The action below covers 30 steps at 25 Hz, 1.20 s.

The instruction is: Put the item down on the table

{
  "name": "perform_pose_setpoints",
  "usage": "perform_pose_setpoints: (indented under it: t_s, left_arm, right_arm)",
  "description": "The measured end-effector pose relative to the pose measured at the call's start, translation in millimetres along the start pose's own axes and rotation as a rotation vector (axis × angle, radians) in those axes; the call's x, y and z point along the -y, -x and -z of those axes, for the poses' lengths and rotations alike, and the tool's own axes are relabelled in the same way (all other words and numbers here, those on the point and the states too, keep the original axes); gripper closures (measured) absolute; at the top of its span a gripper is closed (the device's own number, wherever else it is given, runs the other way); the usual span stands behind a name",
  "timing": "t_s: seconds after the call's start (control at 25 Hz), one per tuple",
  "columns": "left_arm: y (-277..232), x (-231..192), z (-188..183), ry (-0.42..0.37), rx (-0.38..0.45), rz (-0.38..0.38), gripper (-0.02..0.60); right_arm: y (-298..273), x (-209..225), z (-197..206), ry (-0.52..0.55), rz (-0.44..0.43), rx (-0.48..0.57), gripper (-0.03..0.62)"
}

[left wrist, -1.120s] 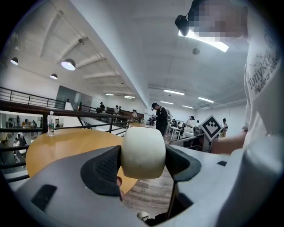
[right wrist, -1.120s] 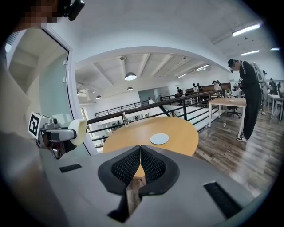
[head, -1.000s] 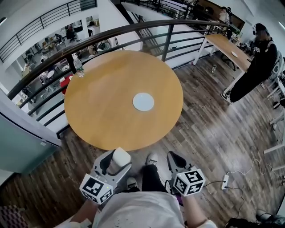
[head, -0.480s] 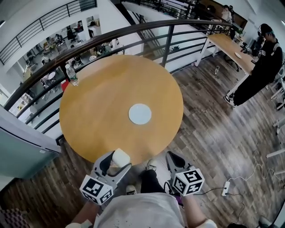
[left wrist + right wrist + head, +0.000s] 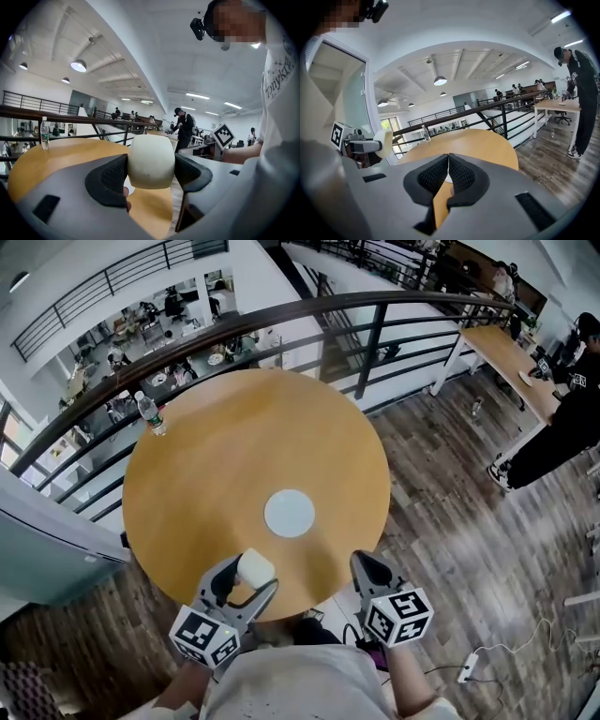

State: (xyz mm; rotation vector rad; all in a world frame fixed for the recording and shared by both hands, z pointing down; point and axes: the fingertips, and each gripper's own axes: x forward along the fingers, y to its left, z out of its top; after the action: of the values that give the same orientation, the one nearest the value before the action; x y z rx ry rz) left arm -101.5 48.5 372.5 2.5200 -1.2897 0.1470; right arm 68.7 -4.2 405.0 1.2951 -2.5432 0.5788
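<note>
Cream item [image 5: 151, 160] clamped in left tool [image 5: 247, 577], over near edge of table [image 5: 225, 451], right tool [image 5: 367, 569] clenched empty

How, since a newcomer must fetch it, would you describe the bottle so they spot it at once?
Find the round wooden table beside the railing. At its far left edge stands the bottle: upright, clear, the only tall thing there, unlike the flat white disc near the middle.

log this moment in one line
left gripper: shut on cream rounded item | right gripper: shut, empty | item: over round wooden table's near edge, not down | also: white disc, plastic bottle
</note>
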Motion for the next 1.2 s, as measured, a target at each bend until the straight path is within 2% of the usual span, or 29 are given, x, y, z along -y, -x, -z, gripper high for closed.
perform_pose_setpoints:
  t_s: [0.2,0.4,0.68,0.92,1.2]
  left_arm:
    - [-28.9,-4.6,-9.9,0.008,-0.010,-0.057,0.261]
    - [-49.2,-4.1,-20.2,0.006,-0.027,-0.094,0.261]
    - [-54.8,-17.3,-21.9,-0.038,-0.065,-0.093,0.261]
    - [-61.0,-37.0,-20.1,-0.053,-0.098,-0.051,0.261]
    - [-75.5,-63.9,-9.3,-0.101,-0.164,-0.047,0.261]
  right_arm:
    - [-17.7,23.1,-6.3,-0.006,-0.055,-0.026,0.569]
    - [-28.7,49.1,-9.3,-0.023,-0.074,-0.047,0.569]
    - [-42.8,55.0,-12.9,-0.043,-0.061,-0.040,0.569]
    - [-42.5,52.6,-16.0,-0.066,-0.005,-0.021,0.569]
    - [-51.2,51.4,-10.0,-0.056,0.027,-0.045,0.569]
